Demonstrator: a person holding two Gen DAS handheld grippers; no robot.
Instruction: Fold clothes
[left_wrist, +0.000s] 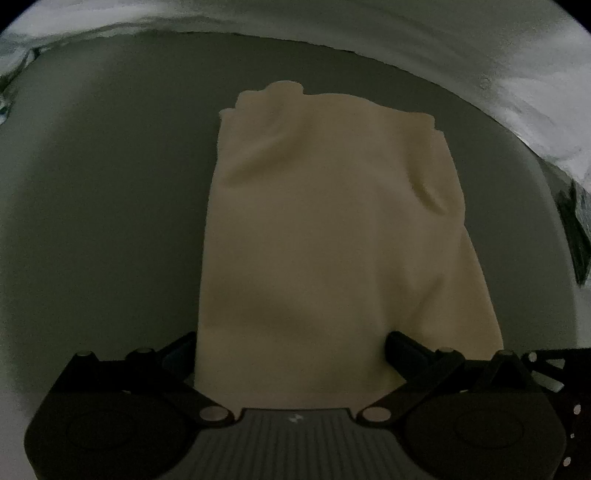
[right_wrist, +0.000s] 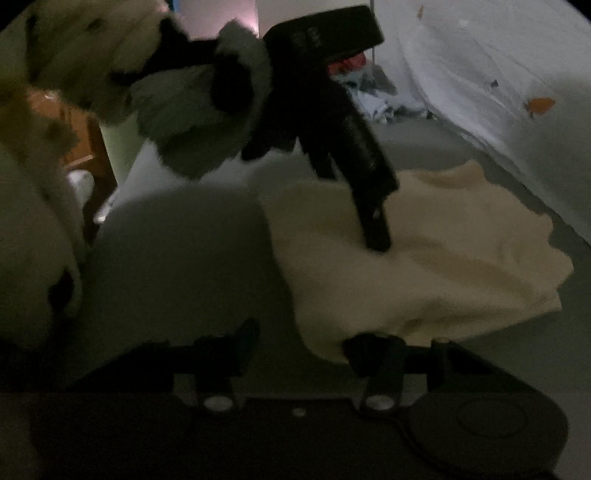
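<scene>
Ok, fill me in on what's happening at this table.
A person is folding a cream knitted garment on a grey surface. The left tool presses down on the folded cloth, its fingers spread apart. The right tool sits open at the garment's near corner, gripping nothing.

- You will find no legible text, brand, number or sign in either wrist view.
- The left gripper (right_wrist: 376, 236), upper centre of the right wrist view, carries pale markings on its dark housing; they are too blurred for you to read.
</scene>
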